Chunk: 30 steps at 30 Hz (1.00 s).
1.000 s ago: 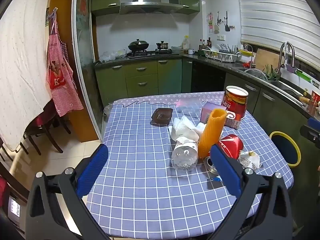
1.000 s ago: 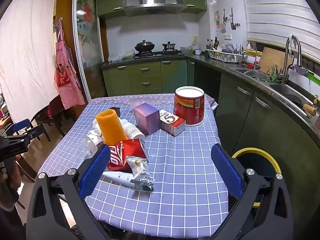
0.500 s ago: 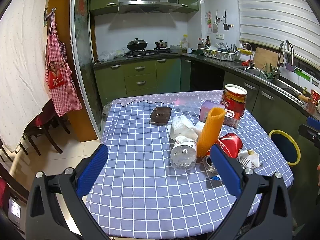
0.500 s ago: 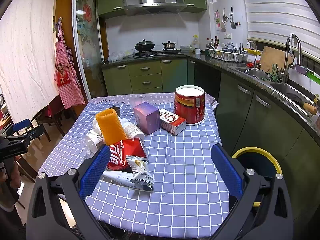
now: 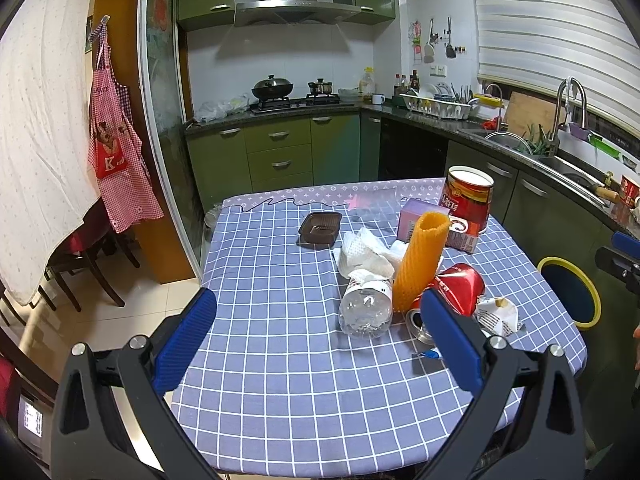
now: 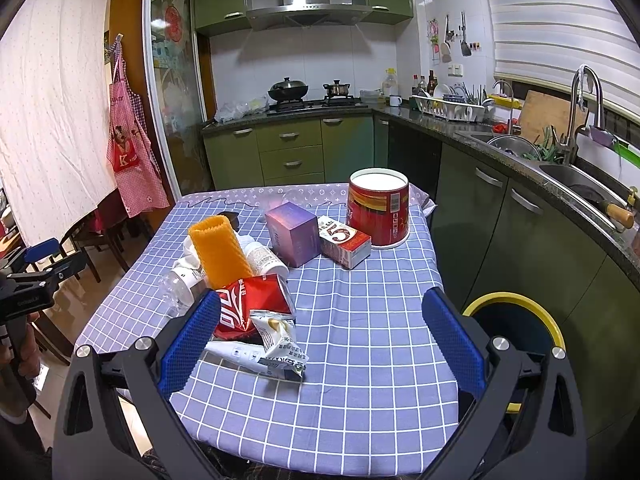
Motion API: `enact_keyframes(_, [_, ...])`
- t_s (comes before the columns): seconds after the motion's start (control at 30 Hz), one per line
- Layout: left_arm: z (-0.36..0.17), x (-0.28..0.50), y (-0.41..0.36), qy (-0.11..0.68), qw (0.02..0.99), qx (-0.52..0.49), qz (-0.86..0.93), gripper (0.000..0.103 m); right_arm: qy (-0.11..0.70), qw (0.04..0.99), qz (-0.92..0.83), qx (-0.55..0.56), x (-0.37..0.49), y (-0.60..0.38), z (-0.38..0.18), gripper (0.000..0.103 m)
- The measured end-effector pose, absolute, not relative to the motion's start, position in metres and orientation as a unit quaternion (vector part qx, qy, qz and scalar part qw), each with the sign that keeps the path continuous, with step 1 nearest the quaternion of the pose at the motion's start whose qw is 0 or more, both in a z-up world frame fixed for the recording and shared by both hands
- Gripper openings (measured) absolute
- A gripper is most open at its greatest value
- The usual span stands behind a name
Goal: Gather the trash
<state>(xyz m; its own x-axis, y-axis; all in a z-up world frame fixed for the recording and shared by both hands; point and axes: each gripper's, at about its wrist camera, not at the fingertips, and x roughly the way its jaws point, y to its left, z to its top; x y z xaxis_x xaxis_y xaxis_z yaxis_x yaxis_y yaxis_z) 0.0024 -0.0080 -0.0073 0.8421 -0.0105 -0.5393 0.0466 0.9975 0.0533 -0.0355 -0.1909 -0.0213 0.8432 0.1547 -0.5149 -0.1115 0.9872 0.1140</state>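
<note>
Trash lies piled on the blue checked tablecloth [image 5: 280,360]. An orange foam net sleeve [image 5: 422,260] [image 6: 218,252] leans over a clear plastic bottle [image 5: 366,308] [image 6: 180,284]. Beside them are a crushed red packet [image 5: 460,284] [image 6: 252,300], a white wrapper [image 5: 496,314] [image 6: 276,336] and crumpled tissue [image 5: 364,252]. My left gripper [image 5: 316,308] hovers open at the table's left front, short of the bottle. My right gripper [image 6: 322,304] is open over the near right corner, its left finger beside the red packet. Neither holds anything.
Farther back stand a brown plastic tray [image 5: 320,229], a purple box [image 6: 294,234], a red-and-white carton [image 6: 344,242] and a red paper bucket [image 6: 378,210]. A yellow-rimmed bin [image 6: 516,308] sits on the floor right of the table. Chairs stand at the left.
</note>
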Motion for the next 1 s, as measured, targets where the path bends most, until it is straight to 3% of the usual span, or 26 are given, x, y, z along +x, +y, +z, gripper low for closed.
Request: enact_keyframes(1.0, [-0.0079,0.0036,-0.0114,0.283,0.958,0.035,-0.019,0.097,0.278,0.957,0.070,0.043,-0.0304,-0.1985,-0.0282,0.099])
